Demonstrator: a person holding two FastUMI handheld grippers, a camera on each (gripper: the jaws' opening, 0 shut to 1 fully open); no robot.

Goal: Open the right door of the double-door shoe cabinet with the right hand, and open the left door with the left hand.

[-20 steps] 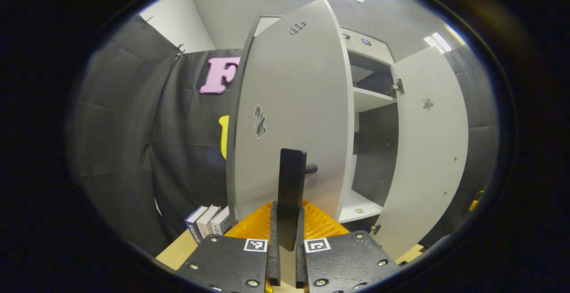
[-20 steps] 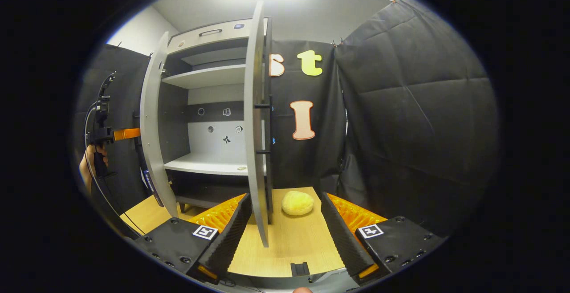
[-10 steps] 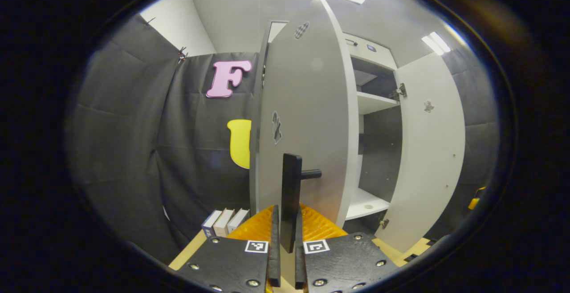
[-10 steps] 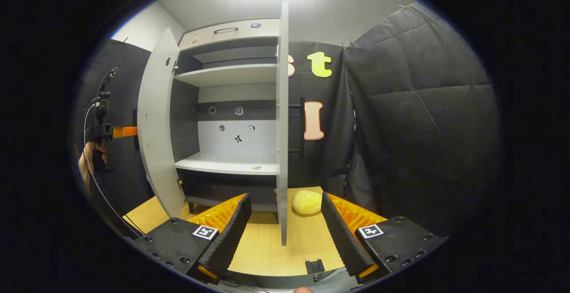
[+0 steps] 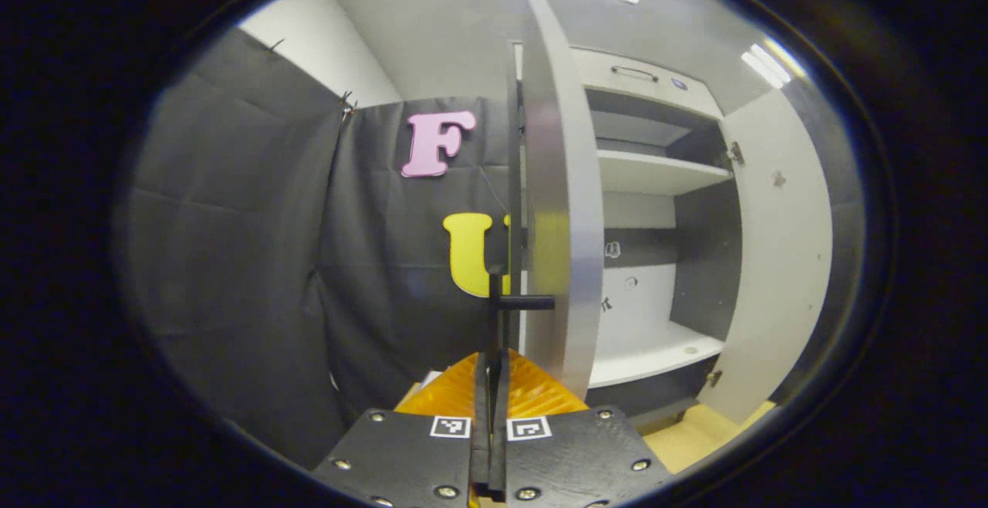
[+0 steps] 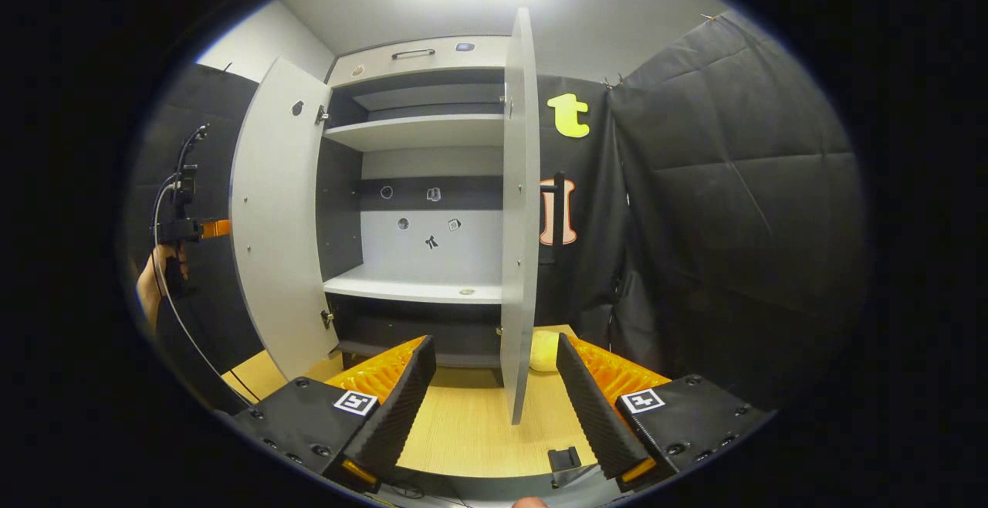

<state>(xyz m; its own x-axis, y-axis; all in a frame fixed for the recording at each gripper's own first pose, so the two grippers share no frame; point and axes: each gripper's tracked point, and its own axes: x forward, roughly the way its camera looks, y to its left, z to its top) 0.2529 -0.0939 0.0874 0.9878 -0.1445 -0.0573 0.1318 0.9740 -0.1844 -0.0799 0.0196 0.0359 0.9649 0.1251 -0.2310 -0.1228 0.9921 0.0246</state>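
Note:
The grey shoe cabinet (image 6: 421,137) stands with both doors swung out. In the left gripper view the left door (image 5: 562,184) is seen almost edge-on, and my left gripper (image 5: 491,384) is shut on its black bar handle (image 5: 498,315). The right door (image 5: 779,261) stands wide at the far side. In the right gripper view my right gripper (image 6: 494,388) is open and holds nothing; the right door's edge (image 6: 519,222) rises just beyond its fingers, with its handle (image 6: 557,215) on the outer face. The left door (image 6: 274,222) stands open at the left.
A wooden tabletop (image 6: 463,431) carries the cabinet. A pale yellow round object (image 6: 545,350) lies behind the right door's lower edge. A hand (image 6: 154,284) with a cable holds the other gripper left of the left door. Black cloth walls close in on both sides.
The left door has swung further out with my left gripper on its handle, now edge-on in that view. The right gripper view has shifted, so the right door sits further right.

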